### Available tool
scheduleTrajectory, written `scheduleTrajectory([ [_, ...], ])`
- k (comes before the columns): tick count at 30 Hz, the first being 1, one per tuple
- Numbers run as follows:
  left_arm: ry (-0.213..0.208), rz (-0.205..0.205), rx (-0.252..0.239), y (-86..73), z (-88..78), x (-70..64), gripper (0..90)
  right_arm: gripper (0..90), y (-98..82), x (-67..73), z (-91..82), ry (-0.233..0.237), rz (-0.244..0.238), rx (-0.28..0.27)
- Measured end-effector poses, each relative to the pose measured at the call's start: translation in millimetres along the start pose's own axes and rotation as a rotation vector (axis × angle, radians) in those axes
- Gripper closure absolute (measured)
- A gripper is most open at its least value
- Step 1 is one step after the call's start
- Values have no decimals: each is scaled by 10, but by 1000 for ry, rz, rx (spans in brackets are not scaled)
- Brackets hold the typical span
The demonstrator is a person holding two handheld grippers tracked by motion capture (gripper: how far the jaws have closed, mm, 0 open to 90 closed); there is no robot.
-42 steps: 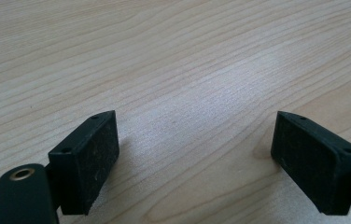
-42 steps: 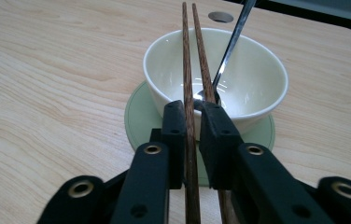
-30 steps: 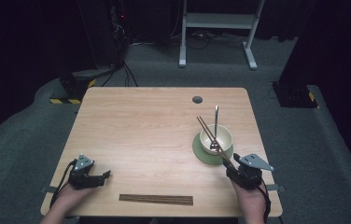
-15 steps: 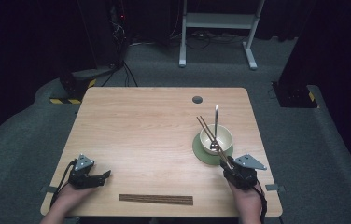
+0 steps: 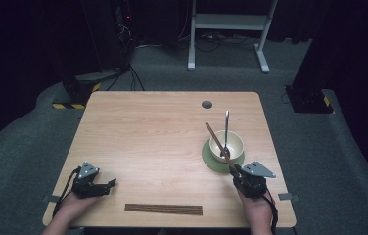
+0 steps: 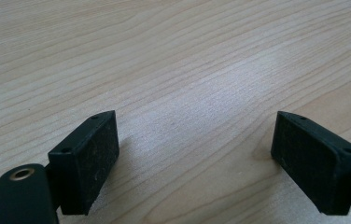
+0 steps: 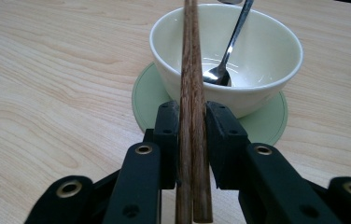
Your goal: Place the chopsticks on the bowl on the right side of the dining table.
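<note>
The chopsticks' (image 7: 193,93) top ends ran off the right gripper view's upper edge, and so did the spoon (image 7: 229,51) handle. The high view showed them whole, slanting over the bowl (image 5: 226,146) on its green coaster (image 5: 211,159). The right gripper (image 5: 238,172), just near side of the bowl, had jaws clamped on the chopsticks. The left gripper (image 5: 109,184), well left of the bowl, stood wide open w/ nothing between, over bare table (image 5: 152,132). A second chopstick pair (image 5: 163,209) lay near the front edge, left of the bowl.

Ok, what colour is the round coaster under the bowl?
Pale green; the round flat coaster under the cream ceramic bowl shows best in the right gripper view.
</note>
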State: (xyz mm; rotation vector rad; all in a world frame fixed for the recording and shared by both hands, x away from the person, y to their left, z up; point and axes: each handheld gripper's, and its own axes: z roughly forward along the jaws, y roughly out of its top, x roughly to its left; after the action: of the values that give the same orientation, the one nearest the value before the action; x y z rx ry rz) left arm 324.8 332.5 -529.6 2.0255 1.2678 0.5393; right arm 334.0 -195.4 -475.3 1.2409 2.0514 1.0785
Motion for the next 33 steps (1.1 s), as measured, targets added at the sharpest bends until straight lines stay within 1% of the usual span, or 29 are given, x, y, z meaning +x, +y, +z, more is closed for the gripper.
scheduleTrajectory([
  [9, -1, 0, 0, 0, 0, 0, 151, 753, -19, 12, -37, 21, 7, 4],
  [11, -1, 0, 0, 0, 0, 0, 151, 751, -14, 25, -42, 22, -3, 2],
  [16, -2, 1, 0, 1, 2, 2, 150, 707, -18, 47, -16, 19, -9, 10],
  [18, -4, 3, 0, 4, 5, 3, 150, 693, -27, 43, -6, 9, -14, 16],
  [21, -4, 6, 0, 9, 8, 5, 150, 690, -33, 34, -6, 4, -12, 16],
  [25, -5, 9, 0, 12, 11, 6, 150, 686, -41, 4, -25, -14, -11, 14],
  [27, -5, 9, 0, 12, 11, 6, 150, 681, -43, -24, -39, -26, -2, 11],
  [33, -9, 7, -1, 8, 9, -2, 152, 675, -47, -64, -48, -37, 13, 7],
])
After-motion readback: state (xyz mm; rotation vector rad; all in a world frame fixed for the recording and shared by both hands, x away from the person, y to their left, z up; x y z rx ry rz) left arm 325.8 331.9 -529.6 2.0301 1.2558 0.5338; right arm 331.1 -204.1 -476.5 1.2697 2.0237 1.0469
